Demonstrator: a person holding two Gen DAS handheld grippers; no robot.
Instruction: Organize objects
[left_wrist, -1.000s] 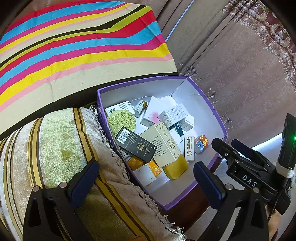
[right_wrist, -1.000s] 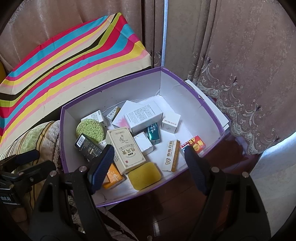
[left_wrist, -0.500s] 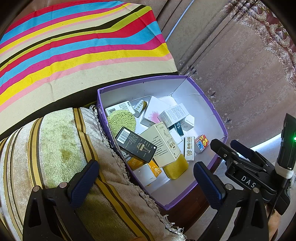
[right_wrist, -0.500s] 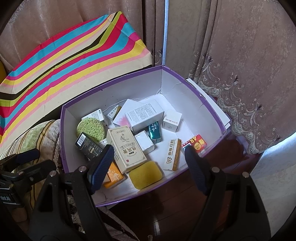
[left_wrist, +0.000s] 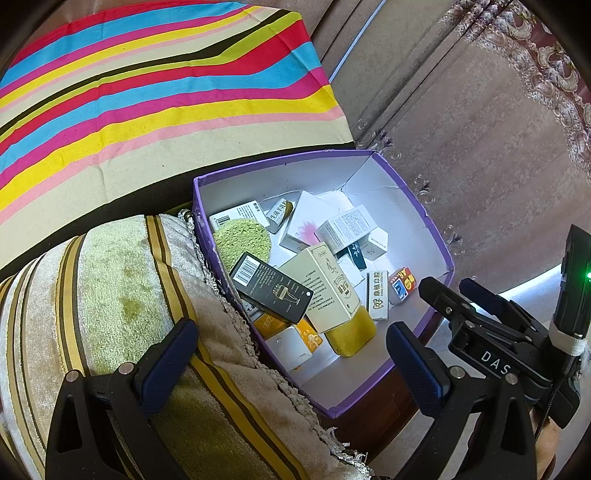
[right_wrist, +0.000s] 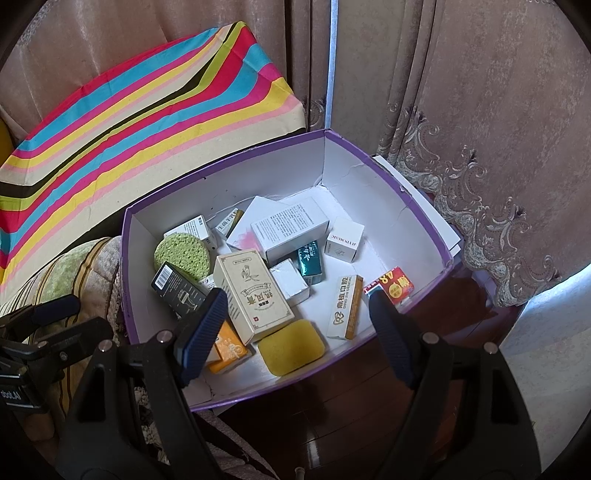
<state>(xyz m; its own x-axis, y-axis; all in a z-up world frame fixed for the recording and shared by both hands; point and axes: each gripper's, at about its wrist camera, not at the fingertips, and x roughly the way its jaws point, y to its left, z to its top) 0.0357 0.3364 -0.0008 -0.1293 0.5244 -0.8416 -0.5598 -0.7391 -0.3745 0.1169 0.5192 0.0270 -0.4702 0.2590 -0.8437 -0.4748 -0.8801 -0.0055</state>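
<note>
A purple box (right_wrist: 127, 258) with white inside walls holds several small cartons, a round green sponge (right_wrist: 183, 254), a yellow sponge (right_wrist: 291, 347), a black carton (right_wrist: 177, 290) and a beige carton (right_wrist: 253, 291). It also shows in the left wrist view (left_wrist: 436, 236). My right gripper (right_wrist: 295, 332) is open and empty, hovering over the box's near edge. My left gripper (left_wrist: 291, 362) is open and empty, held over the striped cushion (left_wrist: 110, 295) and the box's near left side. The right gripper also shows in the left wrist view (left_wrist: 465, 291).
A rainbow-striped cover (right_wrist: 129, 122) lies behind the box. Brown patterned curtains (right_wrist: 480, 129) hang at the back and right. The box stands on a dark wooden surface (right_wrist: 332, 424). A white sheet (right_wrist: 439, 221) sticks out past the box's right wall.
The right wrist view has drifted slightly, so the box sits a touch higher in frame. Both grippers stay open and nothing in the box has moved.
</note>
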